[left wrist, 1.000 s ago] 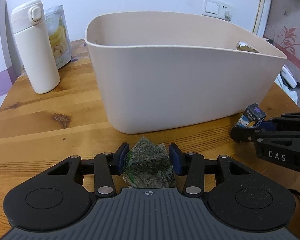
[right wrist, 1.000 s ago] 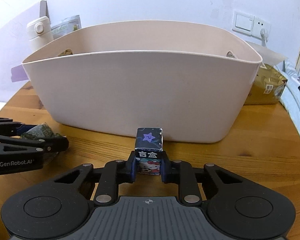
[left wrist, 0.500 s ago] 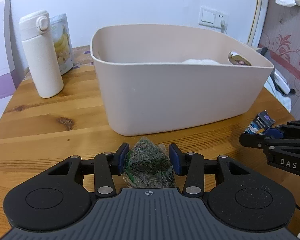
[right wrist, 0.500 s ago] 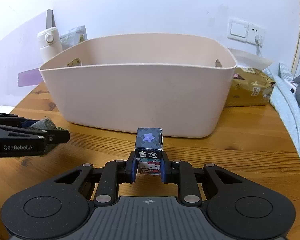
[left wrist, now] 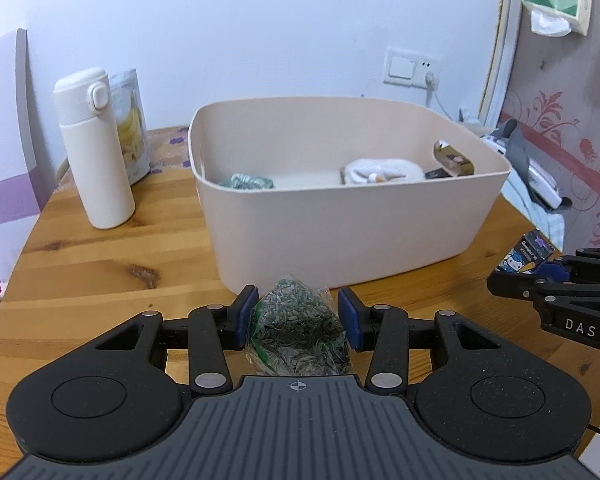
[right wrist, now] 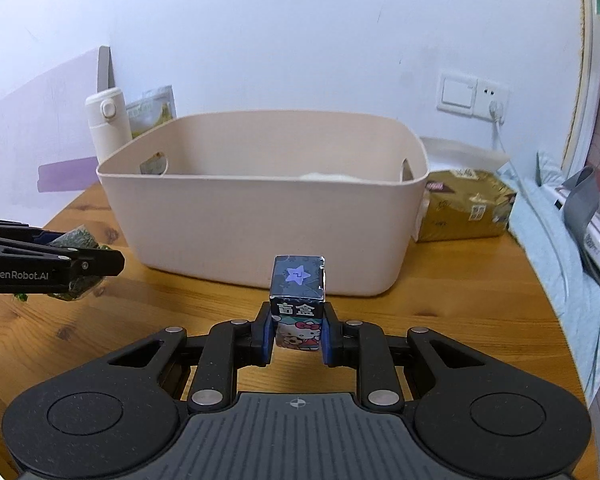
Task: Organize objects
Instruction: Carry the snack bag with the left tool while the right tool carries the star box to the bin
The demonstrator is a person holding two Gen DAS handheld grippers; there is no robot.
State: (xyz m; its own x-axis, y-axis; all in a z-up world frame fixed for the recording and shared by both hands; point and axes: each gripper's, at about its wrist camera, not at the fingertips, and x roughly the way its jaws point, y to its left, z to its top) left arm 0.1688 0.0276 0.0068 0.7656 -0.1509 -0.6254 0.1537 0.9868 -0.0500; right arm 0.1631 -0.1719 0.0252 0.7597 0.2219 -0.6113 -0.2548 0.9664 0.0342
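My left gripper [left wrist: 298, 314] is shut on a clear packet of green dried leaves [left wrist: 298, 330], held above the wooden table in front of the beige plastic bin [left wrist: 340, 236]. My right gripper [right wrist: 296, 330] is shut on a small dark cartoon box [right wrist: 298, 300] with a purple star on top, also held short of the bin [right wrist: 260, 220]. Inside the bin lie a white rolled cloth [left wrist: 384, 170], a green knitted item [left wrist: 246, 181] and a dark item at the right wall. Each gripper shows at the edge of the other's view: the right gripper [left wrist: 556, 284] and the left gripper [right wrist: 80, 262].
A white thermos [left wrist: 94, 148] and a banana-print pouch [left wrist: 132, 136] stand at the table's back left. A gold package [right wrist: 464, 210] lies right of the bin. Beyond the table's right edge lie bedding and a white device [right wrist: 596, 240]. A wall socket [right wrist: 474, 94] has a cable.
Both grippers have risen and drawn back from the bin with their loads still held, so the bin's inside now shows.
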